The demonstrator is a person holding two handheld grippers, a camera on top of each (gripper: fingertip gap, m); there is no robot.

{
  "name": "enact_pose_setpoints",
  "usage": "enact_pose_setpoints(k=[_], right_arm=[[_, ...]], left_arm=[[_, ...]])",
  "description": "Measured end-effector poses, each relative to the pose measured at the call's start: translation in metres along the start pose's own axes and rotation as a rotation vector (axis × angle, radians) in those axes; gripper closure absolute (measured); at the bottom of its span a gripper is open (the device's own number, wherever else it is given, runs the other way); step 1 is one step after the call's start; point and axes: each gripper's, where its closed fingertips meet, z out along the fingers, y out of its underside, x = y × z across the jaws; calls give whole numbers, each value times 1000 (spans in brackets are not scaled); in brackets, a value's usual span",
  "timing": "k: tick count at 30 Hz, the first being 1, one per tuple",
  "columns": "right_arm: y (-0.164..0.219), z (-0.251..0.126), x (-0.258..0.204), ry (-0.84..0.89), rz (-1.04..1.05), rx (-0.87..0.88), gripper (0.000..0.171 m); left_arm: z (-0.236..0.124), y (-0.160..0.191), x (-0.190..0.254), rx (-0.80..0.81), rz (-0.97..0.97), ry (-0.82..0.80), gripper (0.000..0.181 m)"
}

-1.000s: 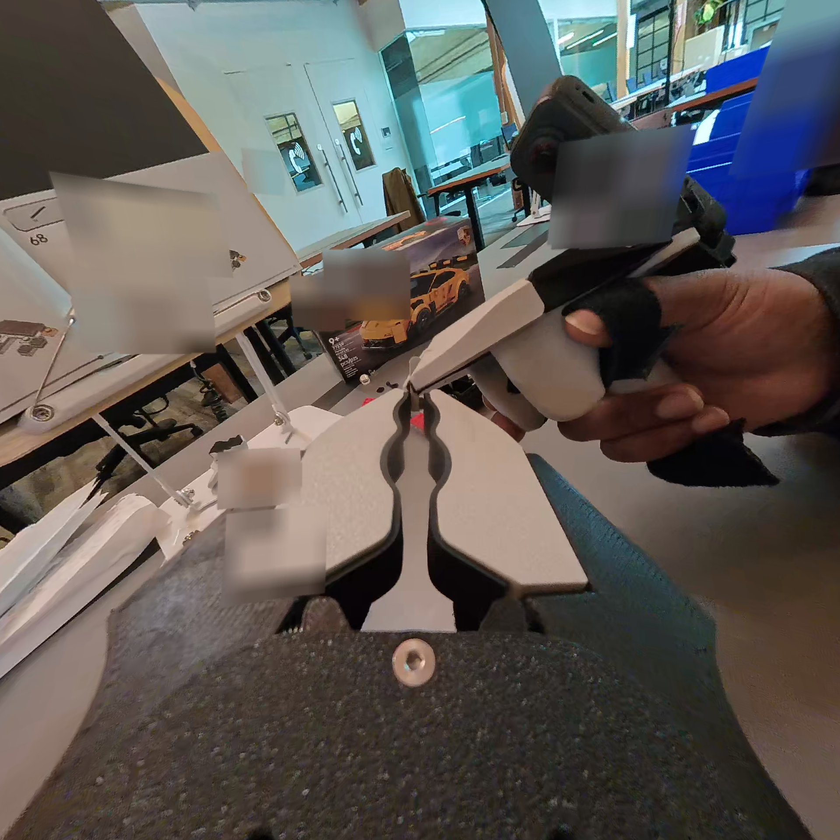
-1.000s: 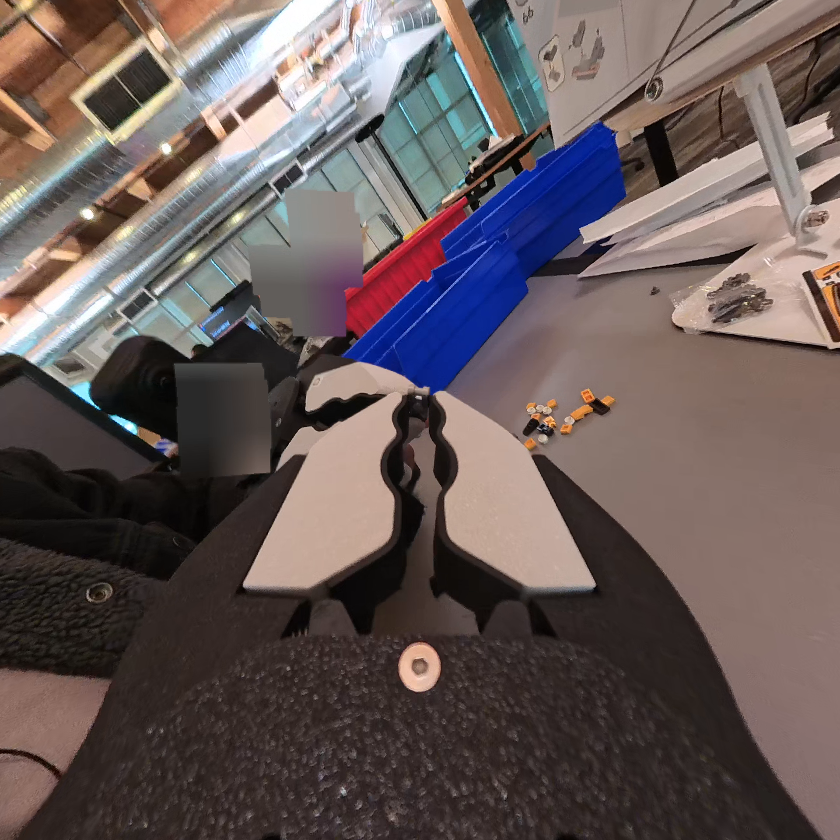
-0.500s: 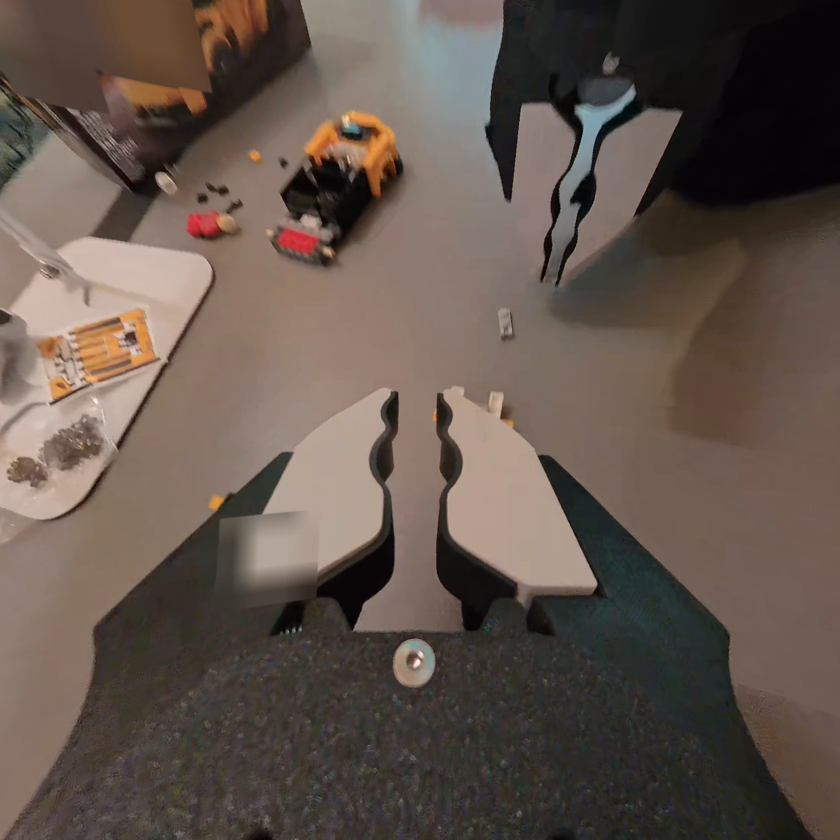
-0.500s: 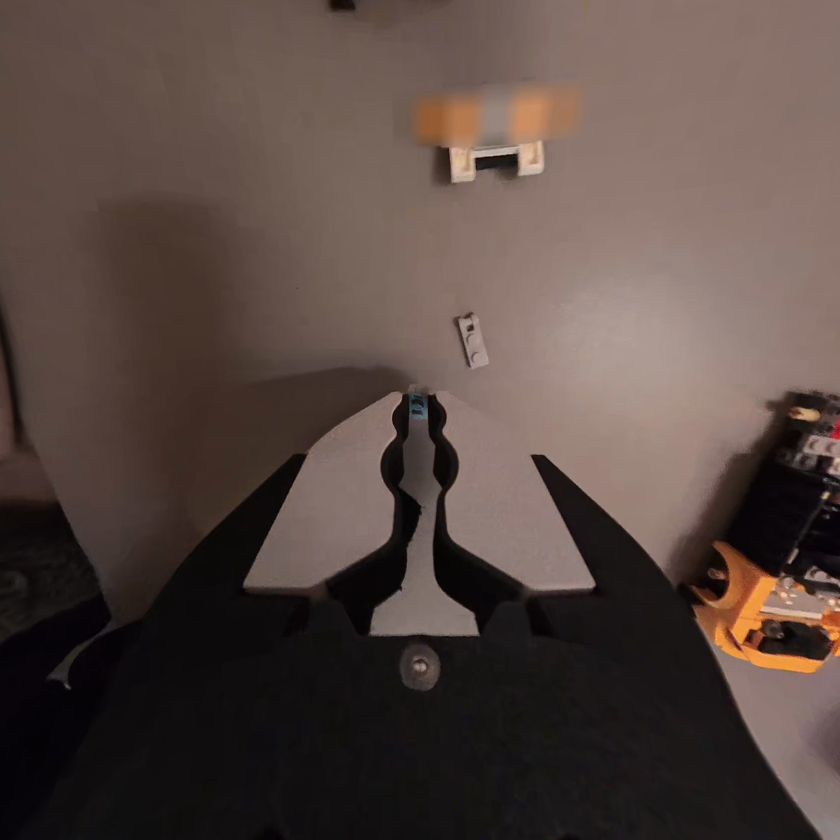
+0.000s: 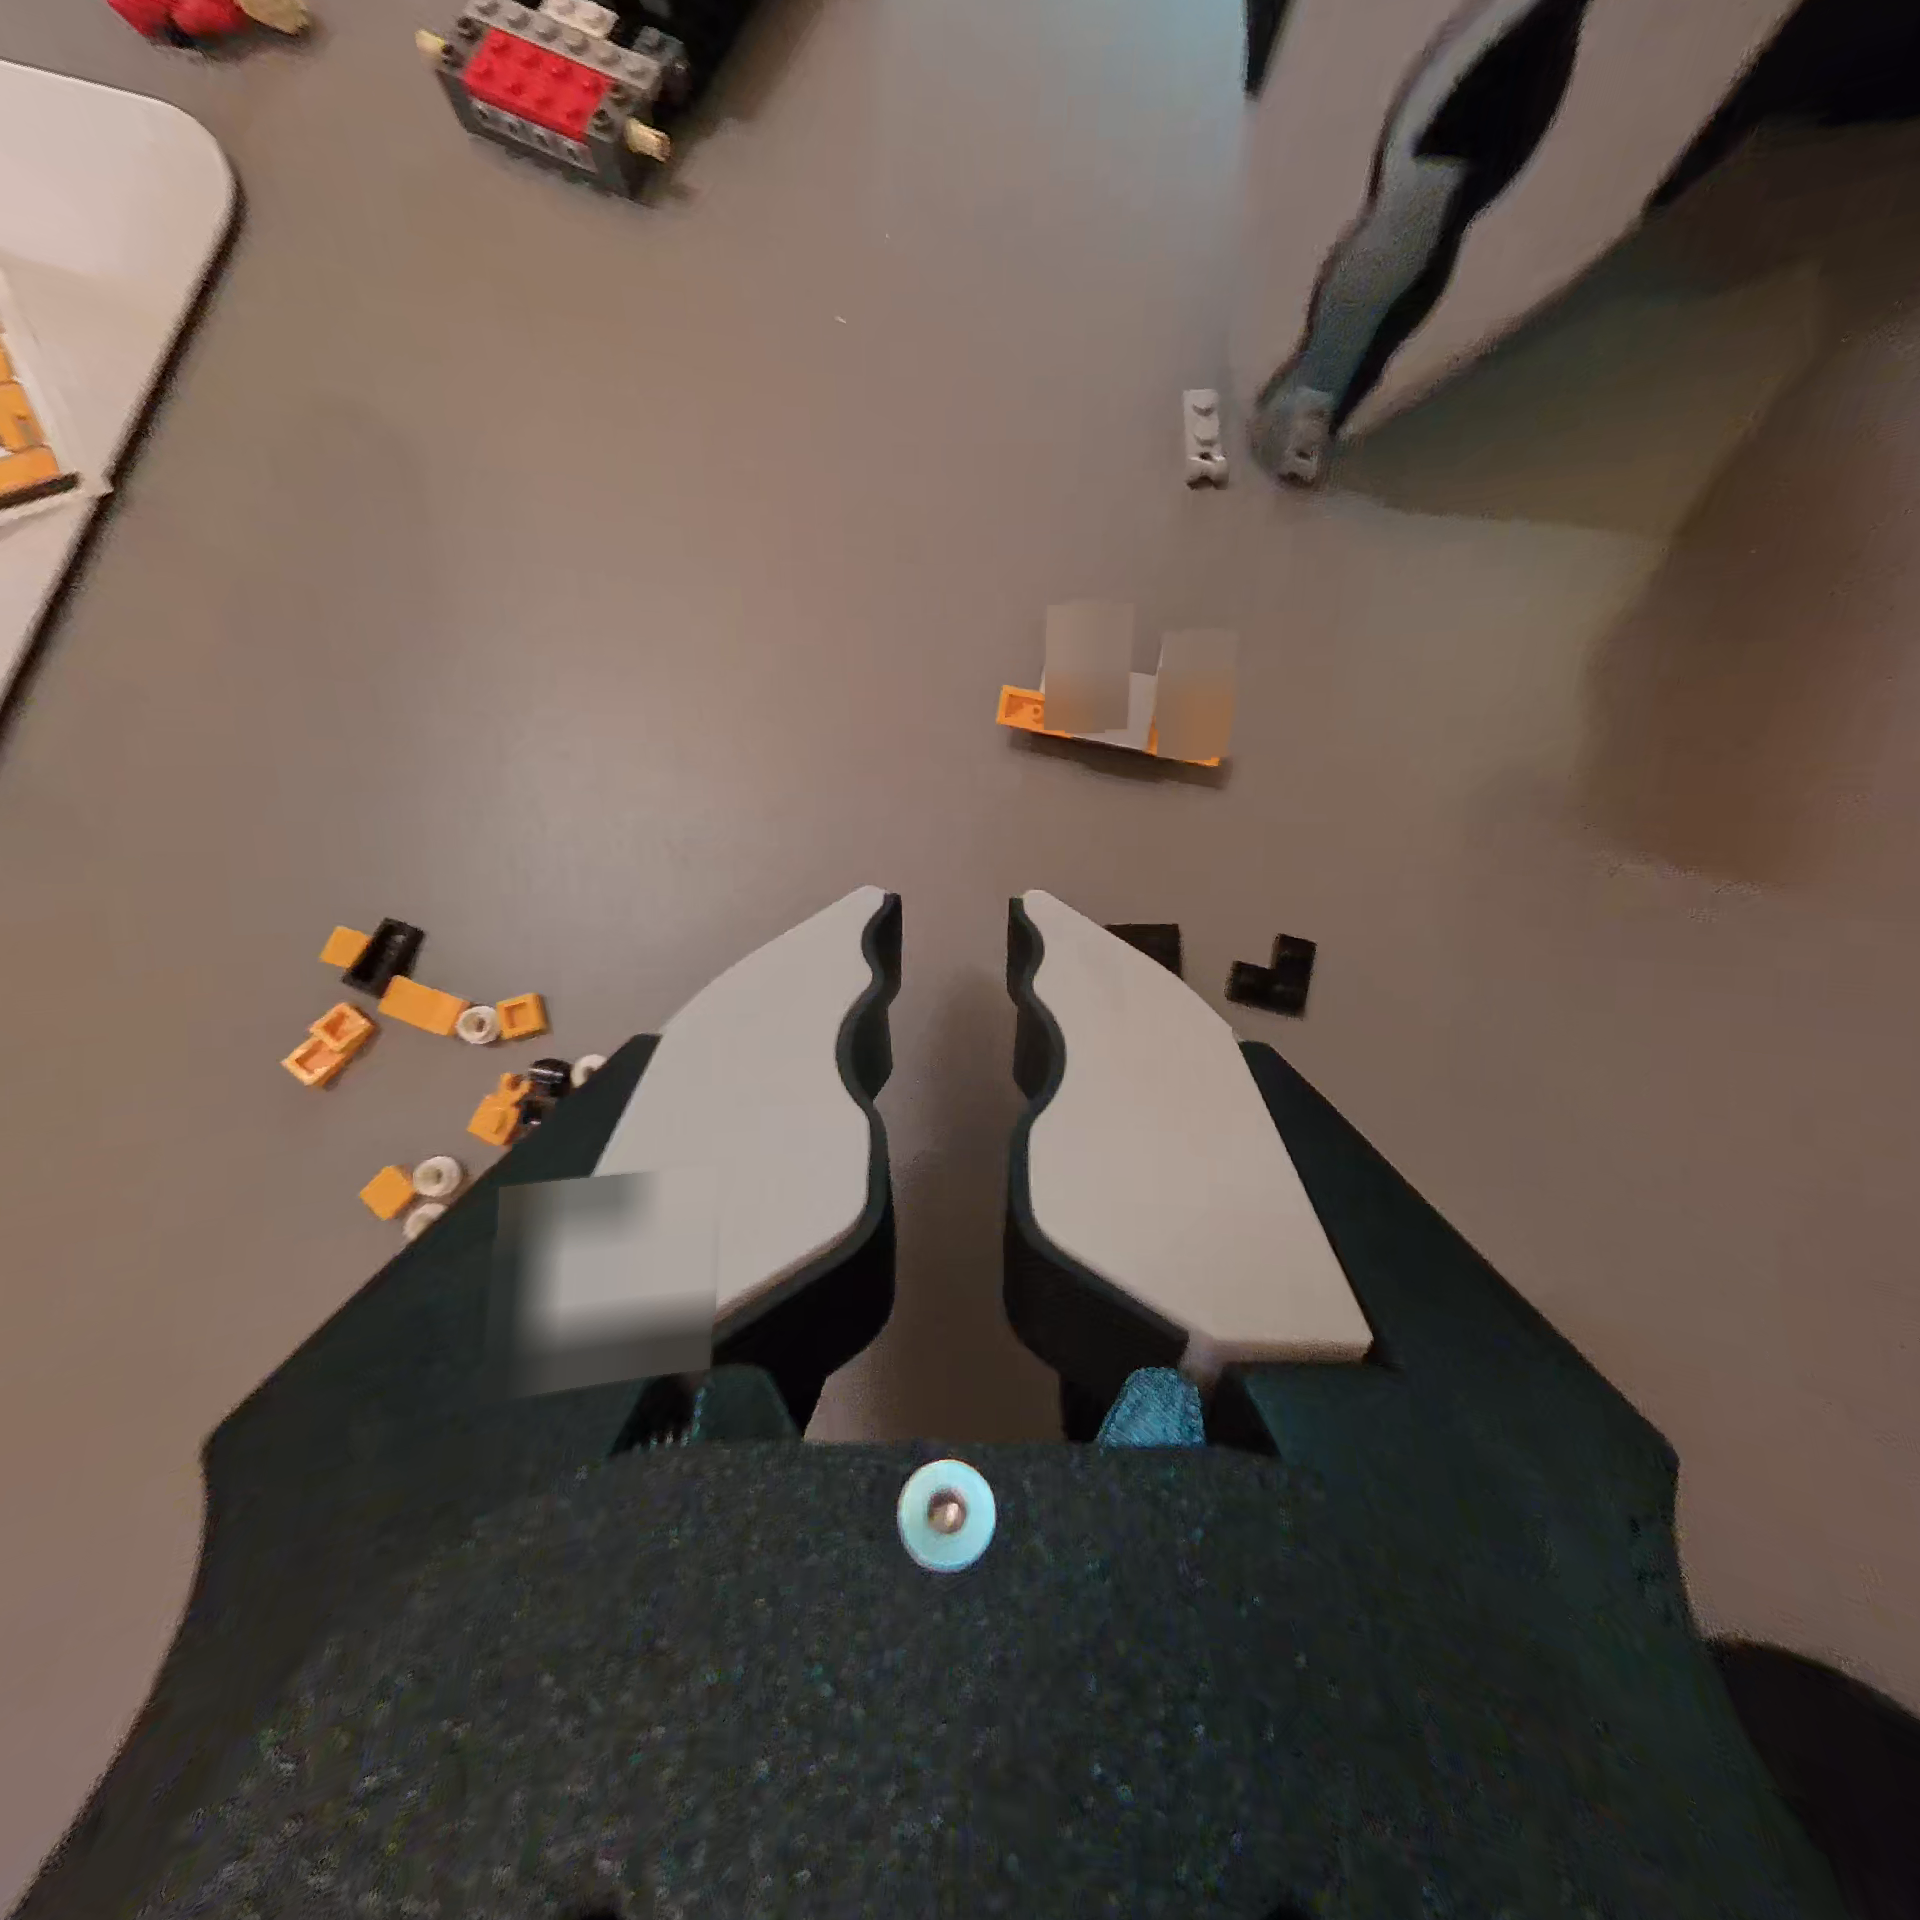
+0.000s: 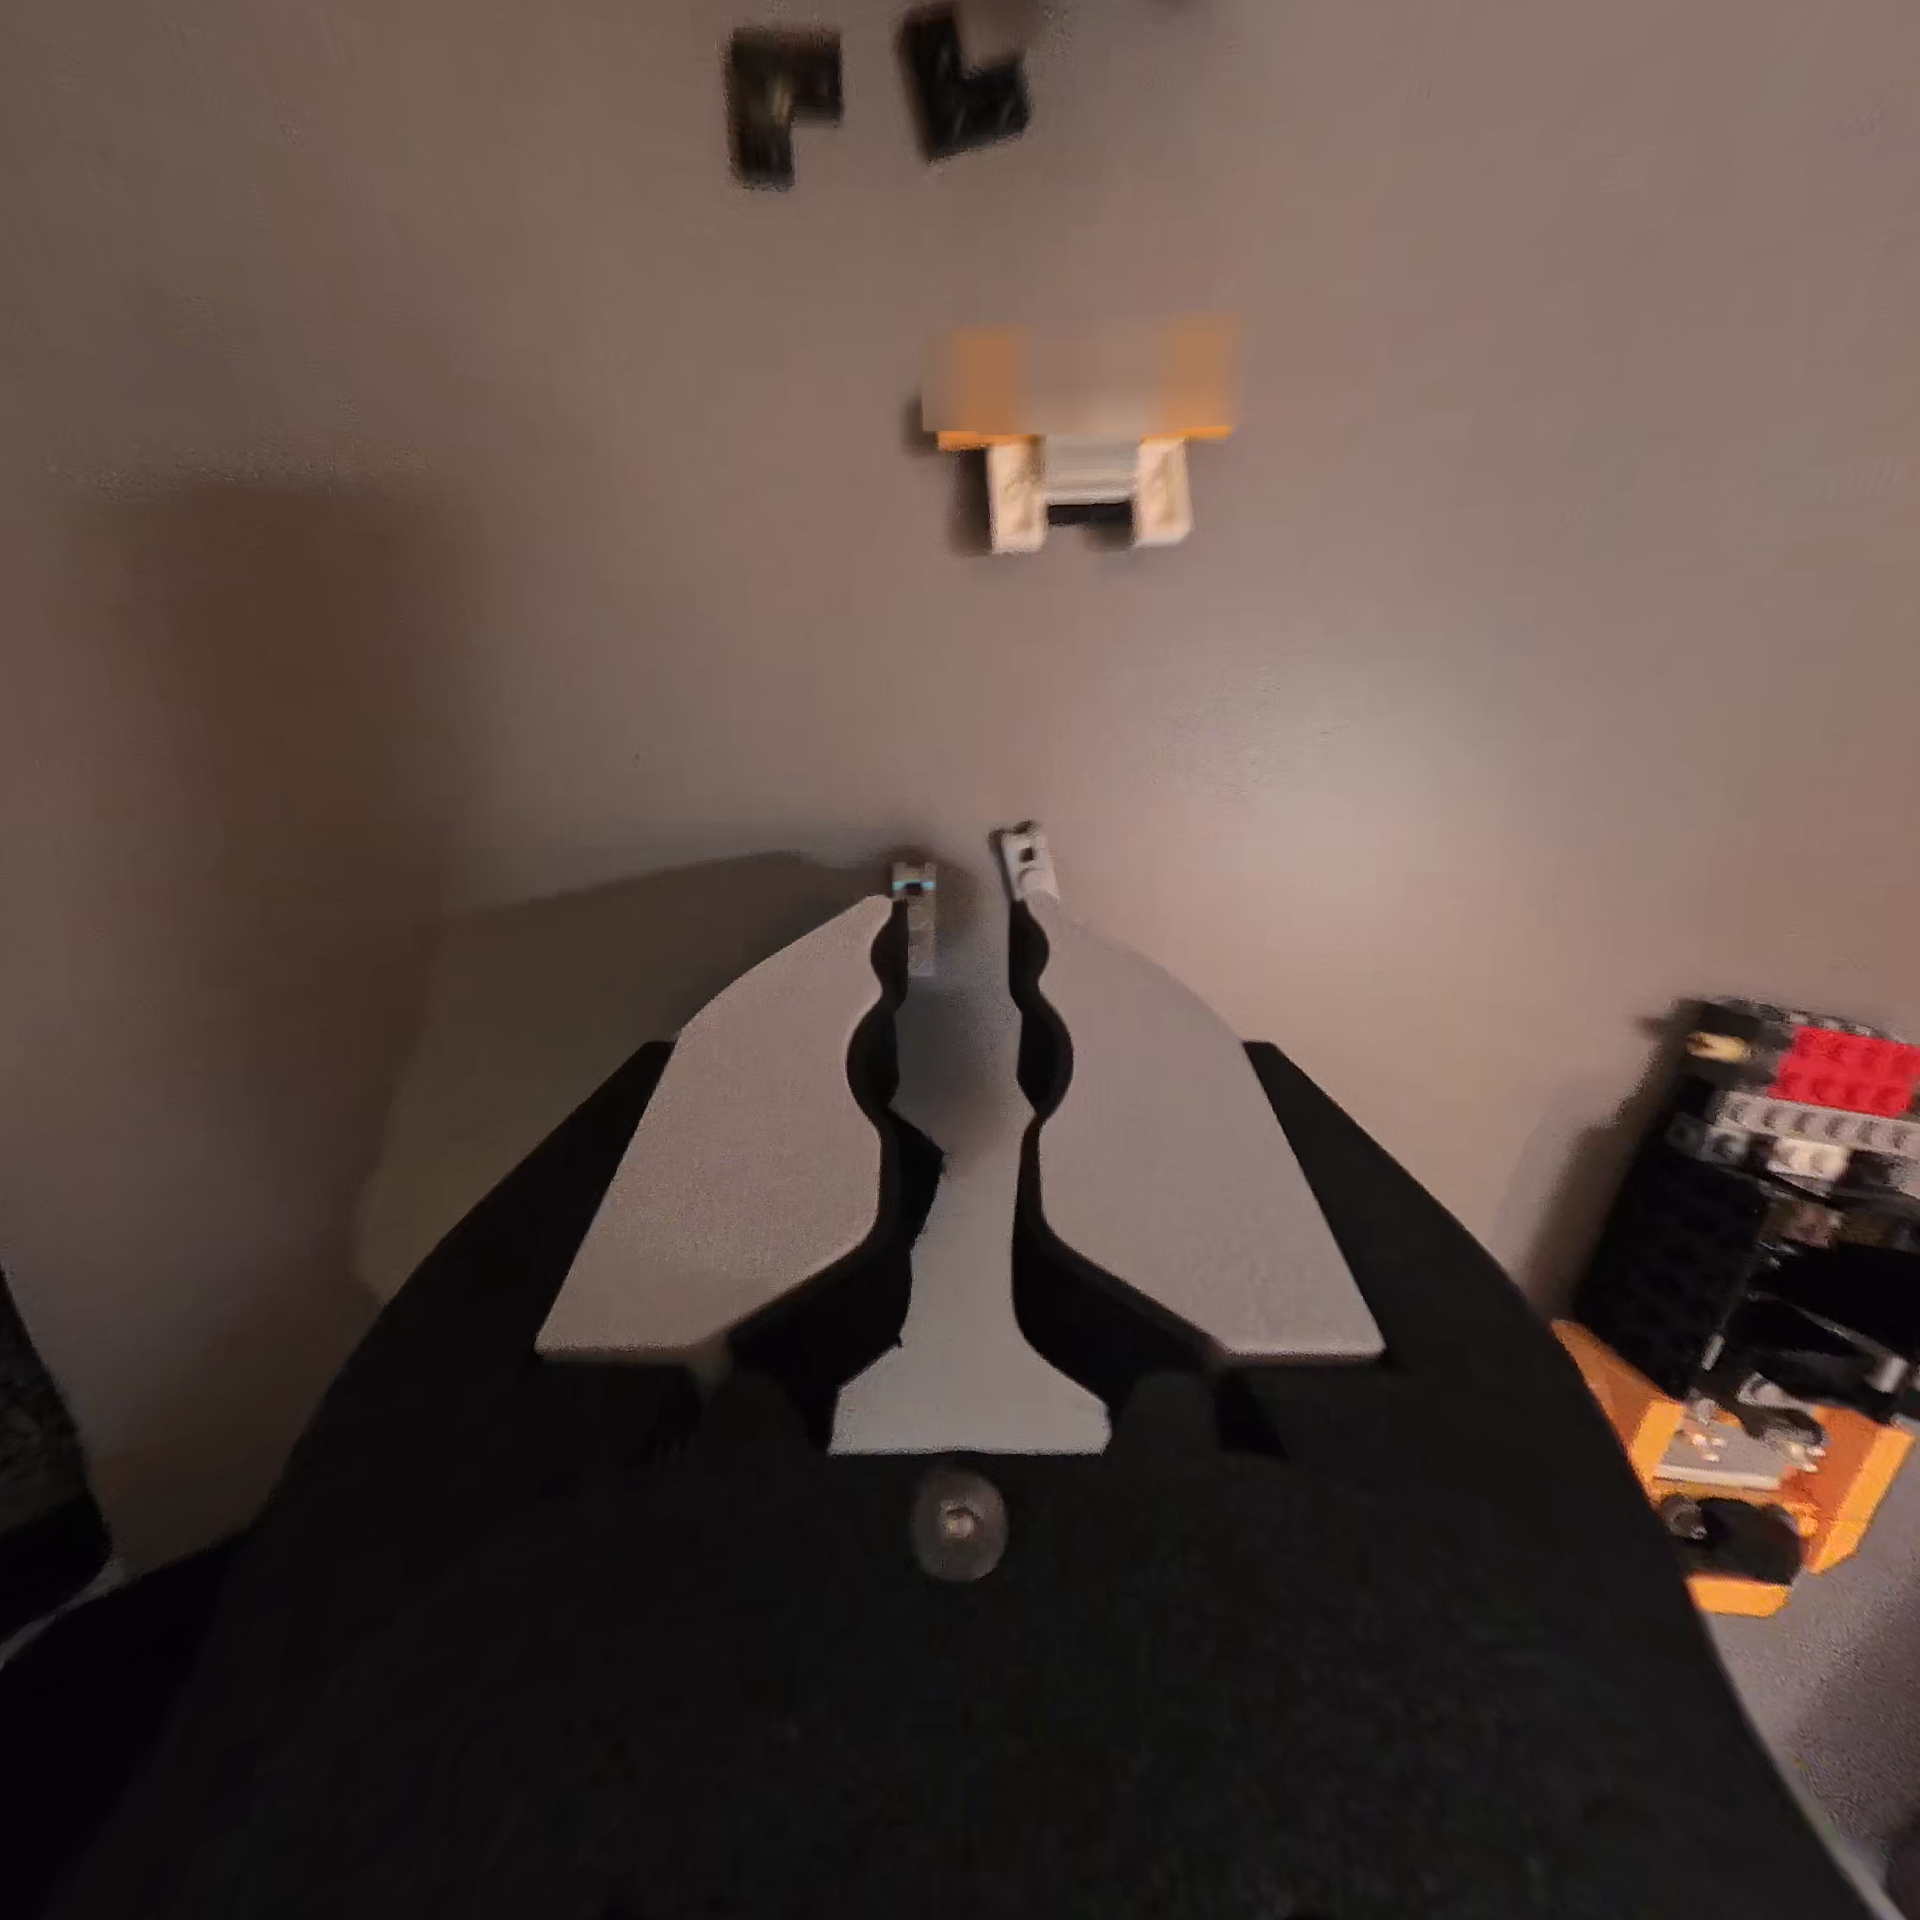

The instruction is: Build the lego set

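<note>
My left gripper (image 5: 954,914) is open and empty, low over the grey table (image 5: 644,582). My right gripper (image 6: 954,904) is open; a small grey piece (image 6: 914,909) sits against its left fingertip, and I cannot tell whether it rests on the table. A second small grey piece (image 6: 1025,864) lies by the right fingertip and also shows in the left wrist view (image 5: 1203,436), next to the right gripper (image 5: 1294,442). A small orange and white assembly (image 5: 1112,727) lies between the grippers (image 6: 1081,499). The partly built black, red and orange car (image 5: 566,94) stands farther off (image 6: 1808,1278).
Two black L-shaped pieces (image 5: 1273,971) lie right of my left fingers and also show in the right wrist view (image 6: 779,104). Several small orange, white and black pieces (image 5: 416,1029) lie to the left. A white tray (image 5: 94,270) with a sticker sheet sits at the far left. There is about 15 cm between the tips of the two grippers.
Both grippers came down from a raised meeting in the air to the table. The left one opened. The right one, shut on the small grey piece half a second ago, has opened its jaws.
</note>
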Motion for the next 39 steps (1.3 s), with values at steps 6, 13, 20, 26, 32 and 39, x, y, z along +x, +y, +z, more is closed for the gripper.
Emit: enact_pose_setpoints(k=[6, 13, 20, 26, 32, 39], right_arm=[[-24, -57, 35, 127, 165, 428, 148], [-34, -56, 43, 163, 230, 630, 146], [-34, -44, 40, 127, 193, 642, 147], [-19, -42, 25, 86, 78, 539, 149], [10, -17, -4, -20, -22, 292, 149], [9, -2, -8, -41, -30, 254, 151]], left_arm=[[1, 12, 26, -78, 31, 127, 160], [13, 21, 40, -162, 44, 176, 162], [19, 21, 43, -190, 83, 151, 169], [18, 2, 55, -110, 209, 164, 177], [32, -34, 108, 4, 375, 270, 177], [58, -26, 122, -31, 462, 299, 176]])
